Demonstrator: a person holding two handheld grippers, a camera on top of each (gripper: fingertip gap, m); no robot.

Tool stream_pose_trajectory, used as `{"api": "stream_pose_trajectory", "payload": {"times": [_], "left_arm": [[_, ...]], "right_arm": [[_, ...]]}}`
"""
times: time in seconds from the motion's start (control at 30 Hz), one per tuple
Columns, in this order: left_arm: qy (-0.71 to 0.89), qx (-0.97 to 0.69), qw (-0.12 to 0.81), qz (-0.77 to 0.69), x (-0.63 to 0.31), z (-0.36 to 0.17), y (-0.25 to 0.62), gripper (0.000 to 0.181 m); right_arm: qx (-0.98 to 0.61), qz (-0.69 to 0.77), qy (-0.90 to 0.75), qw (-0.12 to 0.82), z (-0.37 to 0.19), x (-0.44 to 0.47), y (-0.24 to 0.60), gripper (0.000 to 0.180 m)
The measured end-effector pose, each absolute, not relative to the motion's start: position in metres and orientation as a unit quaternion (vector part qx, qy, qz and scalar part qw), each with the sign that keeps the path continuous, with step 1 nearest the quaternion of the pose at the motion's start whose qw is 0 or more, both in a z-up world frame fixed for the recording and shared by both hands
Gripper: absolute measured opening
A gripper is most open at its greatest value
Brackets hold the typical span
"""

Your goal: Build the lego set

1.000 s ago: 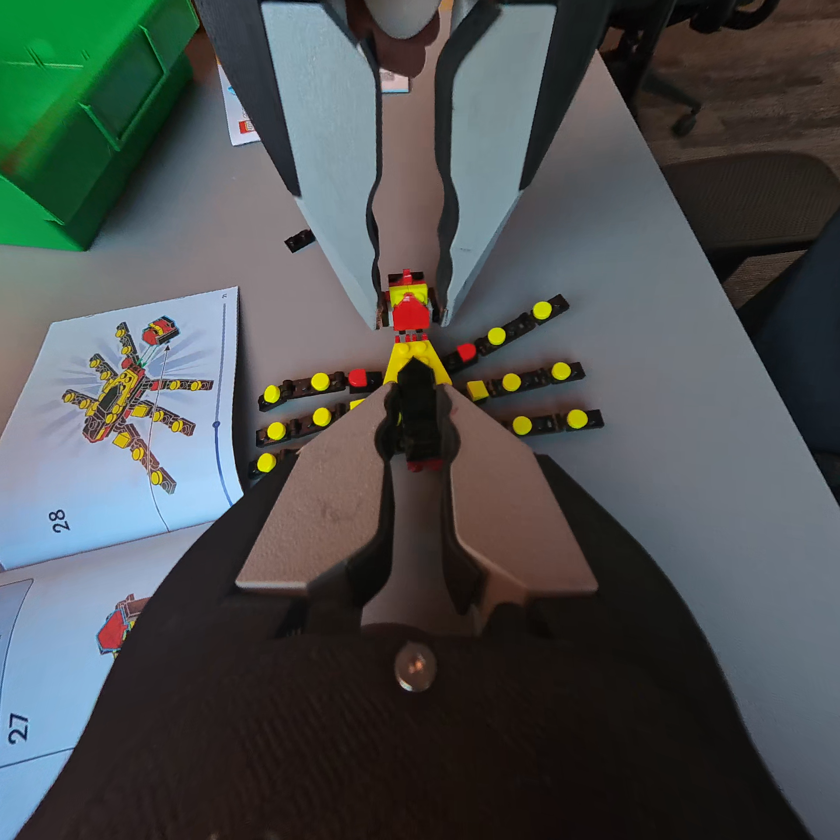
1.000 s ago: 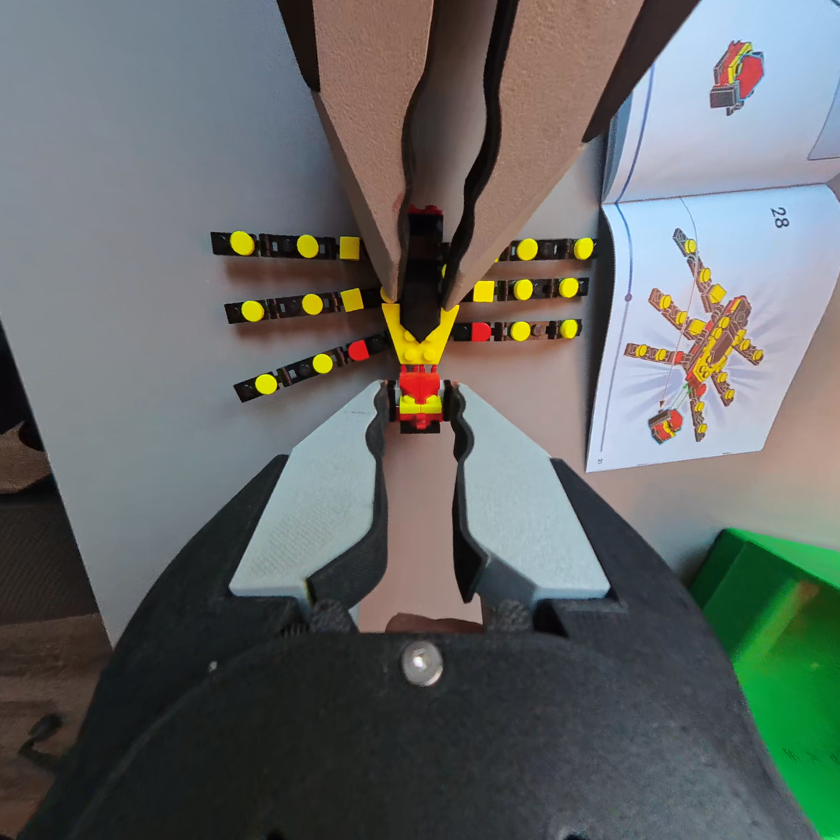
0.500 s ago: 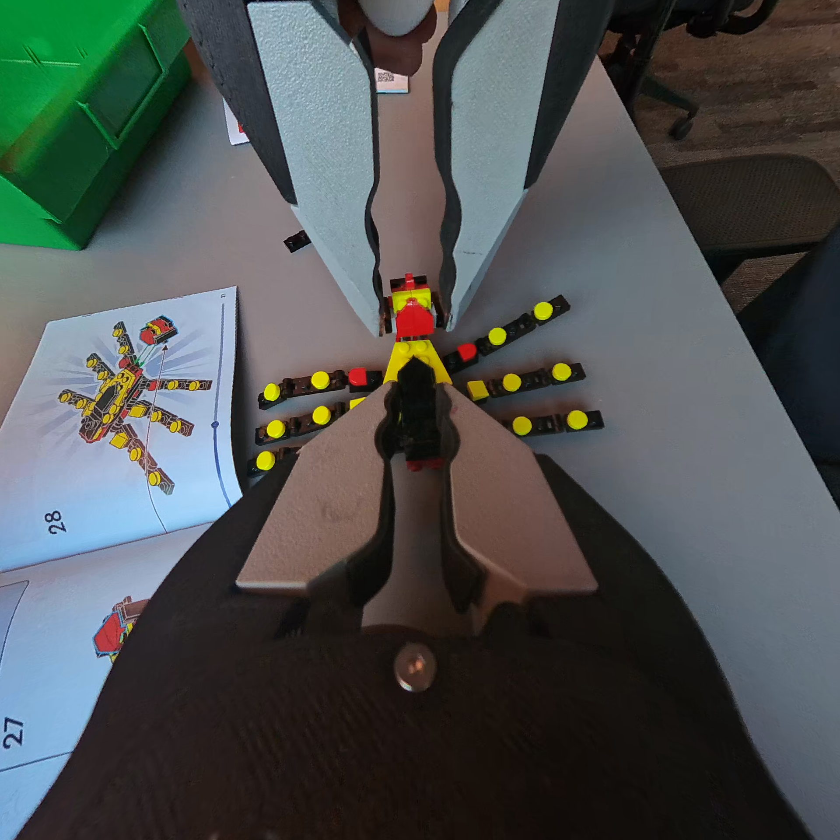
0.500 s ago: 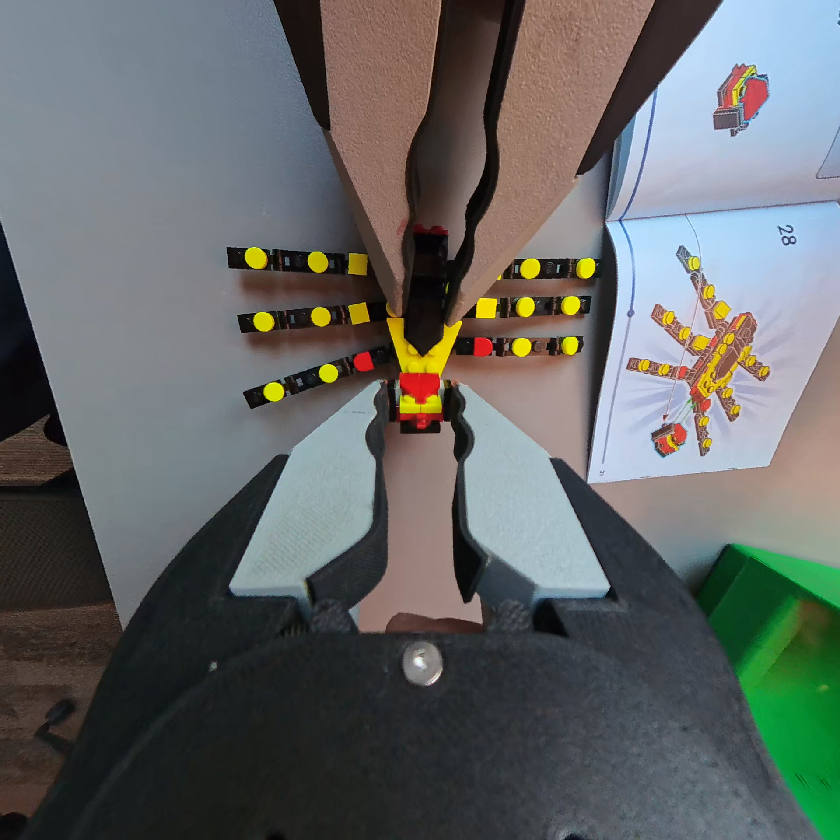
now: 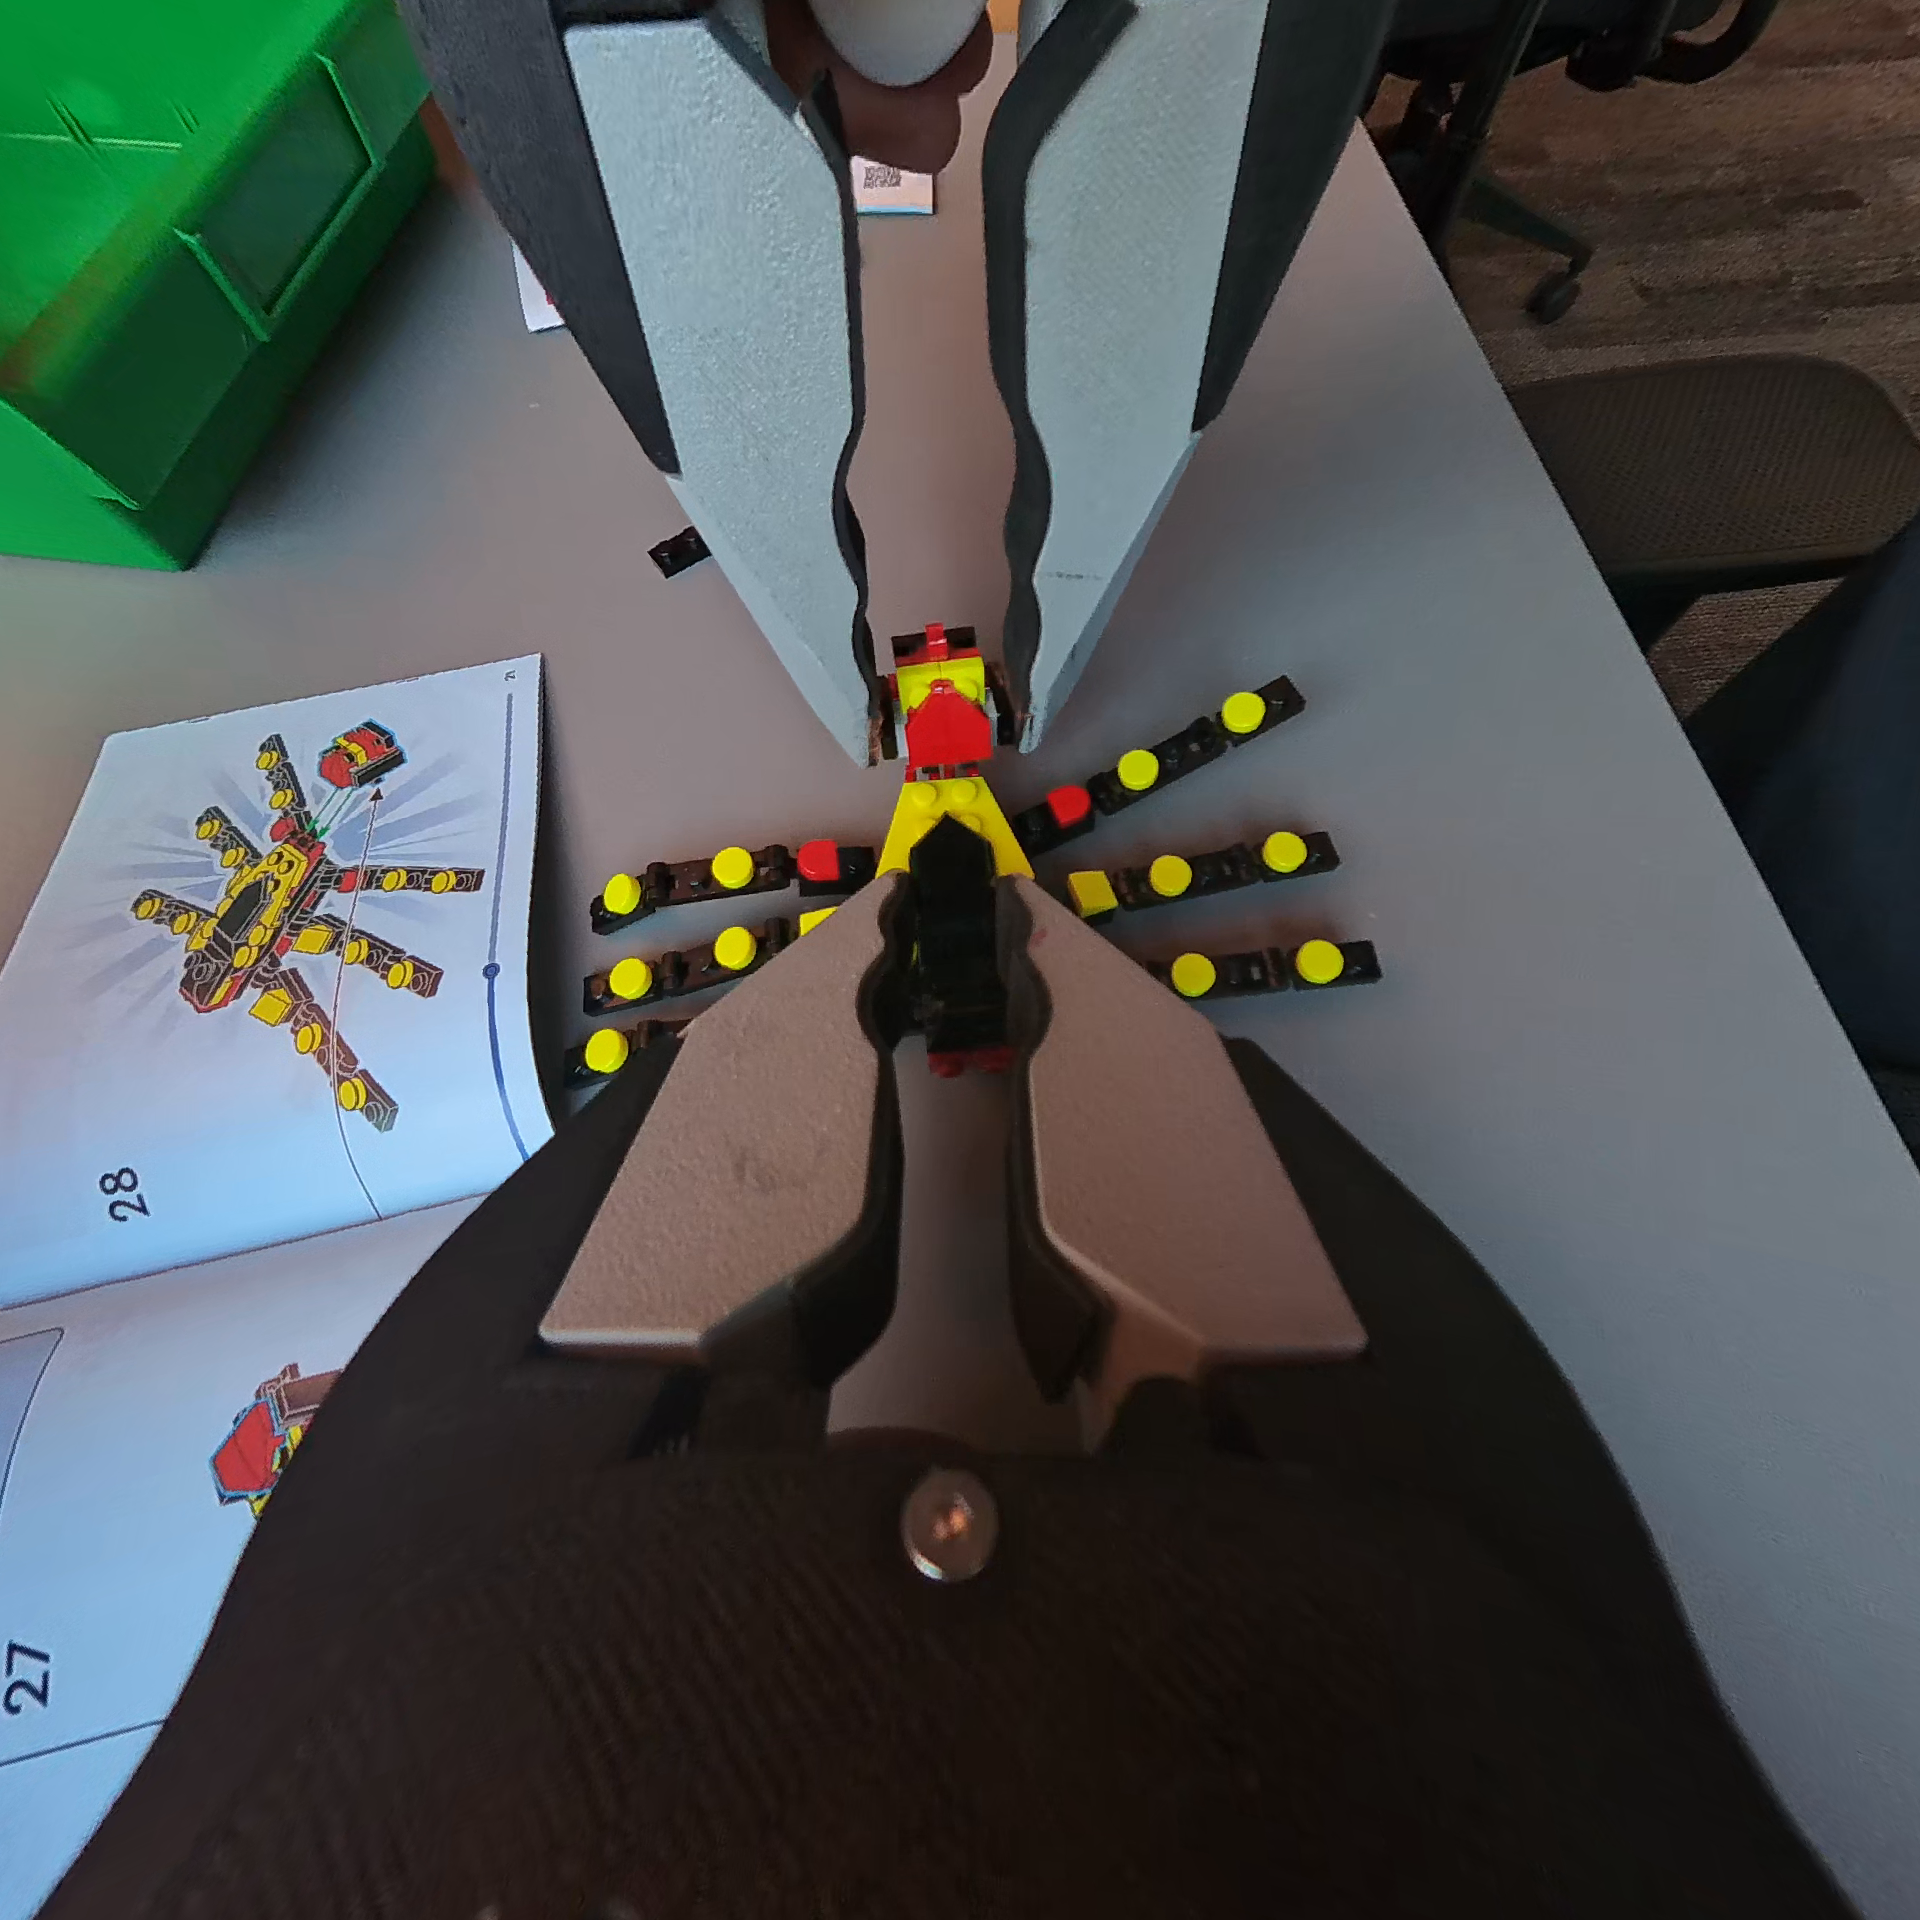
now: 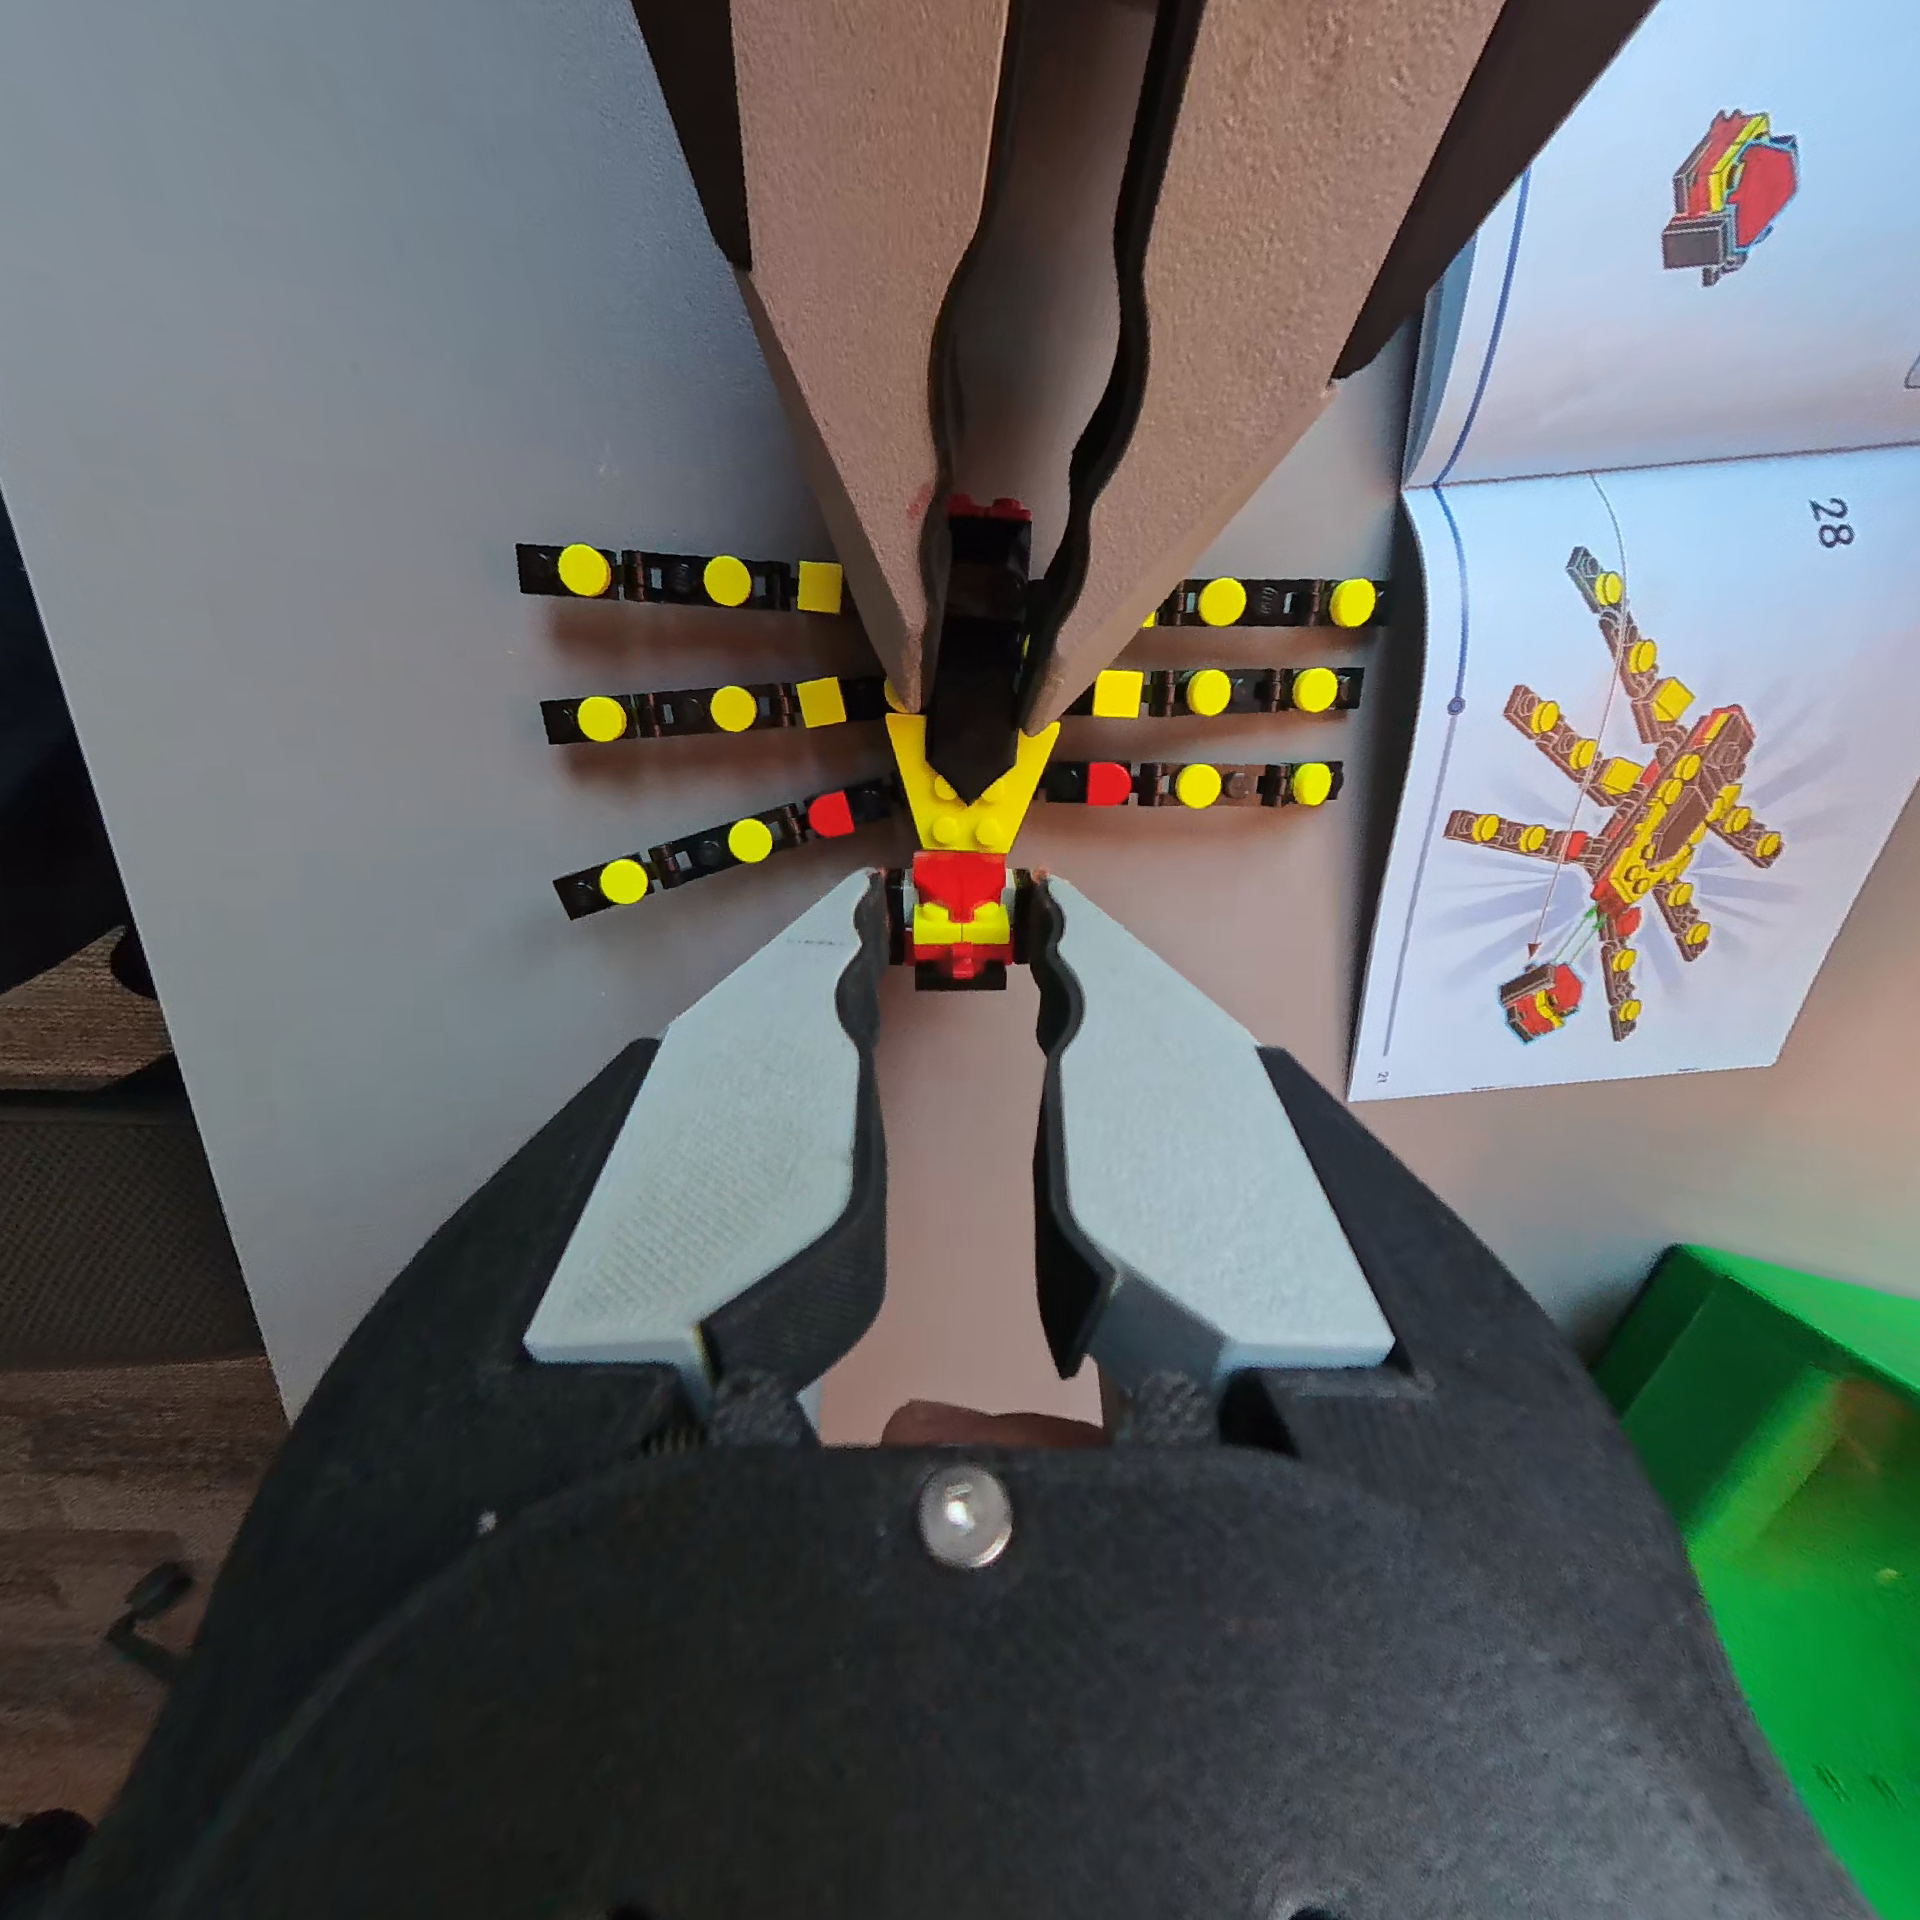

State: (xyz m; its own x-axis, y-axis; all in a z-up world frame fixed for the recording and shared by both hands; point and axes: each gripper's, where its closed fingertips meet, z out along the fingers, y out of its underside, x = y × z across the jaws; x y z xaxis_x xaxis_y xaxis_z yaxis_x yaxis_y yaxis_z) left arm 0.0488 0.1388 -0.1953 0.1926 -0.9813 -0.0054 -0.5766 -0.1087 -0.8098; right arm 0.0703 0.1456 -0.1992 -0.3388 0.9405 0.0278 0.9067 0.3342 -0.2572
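Note:
A lego spider lies on the grey table, with a yellow and black body and several black legs bearing yellow studs. My left gripper, with tan fingers, is shut on the black rear of the body; it also shows in the right wrist view. My right gripper, with grey fingers, is shut on a small red and yellow head piece. It holds the piece against the yellow front wedge. The head piece sits between the grey fingers in the left wrist view too.
An open instruction booklet lies left of the spider and also shows in the right wrist view. A green bin stands at the far left. A small loose black piece lies near it. The table edge and a chair are on the right. The tips of both grippers are at nearly the same place.
Both grippers keep their hold. The right gripper has shifted slightly with the head piece, which stays at the yellow front of the body.

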Motion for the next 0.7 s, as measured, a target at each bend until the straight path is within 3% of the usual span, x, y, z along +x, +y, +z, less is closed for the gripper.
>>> {"api": "stream_pose_trajectory", "payload": {"times": [0.7], "left_arm": [[0.568, -0.686, 0.354, -0.285, 0.0487, -0.1956, 0.1389, 0.013]], "right_arm": [[-0.561, 0.119, -0.813, 0.104, -0.1995, 0.0647, 0.1449, 0.025]]}}
